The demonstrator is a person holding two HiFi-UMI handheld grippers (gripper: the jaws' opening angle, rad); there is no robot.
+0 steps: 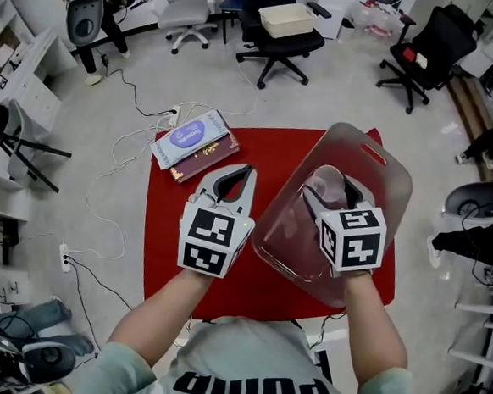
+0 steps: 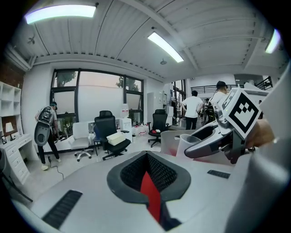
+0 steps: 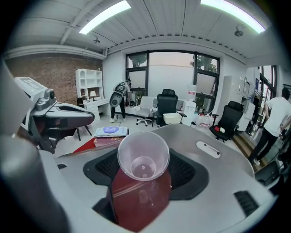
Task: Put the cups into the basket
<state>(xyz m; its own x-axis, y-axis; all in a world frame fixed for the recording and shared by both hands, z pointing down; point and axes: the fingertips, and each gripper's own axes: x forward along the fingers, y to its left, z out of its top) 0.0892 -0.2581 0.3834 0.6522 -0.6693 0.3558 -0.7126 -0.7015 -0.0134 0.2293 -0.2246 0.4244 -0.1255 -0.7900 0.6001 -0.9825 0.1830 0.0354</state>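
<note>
A clear plastic cup (image 3: 143, 157) lies on its side between the jaws of my right gripper (image 3: 144, 144), which is shut on it, mouth facing the camera. In the head view that gripper (image 1: 339, 180) holds the cup (image 1: 329, 186) over the translucent plastic basket (image 1: 387, 176) on the right half of the red table (image 1: 167, 254). My left gripper (image 1: 241, 174) hovers over the table just left of the basket, jaws together with nothing between them. From the left gripper view the cup (image 2: 188, 142) and the basket (image 2: 169, 142) show to the right.
A stack of books (image 1: 195, 142) with a blue-and-white pack on top lies at the table's far left corner. Cables (image 1: 131, 149) run over the floor on the left. Office chairs (image 1: 276, 33) stand beyond the table.
</note>
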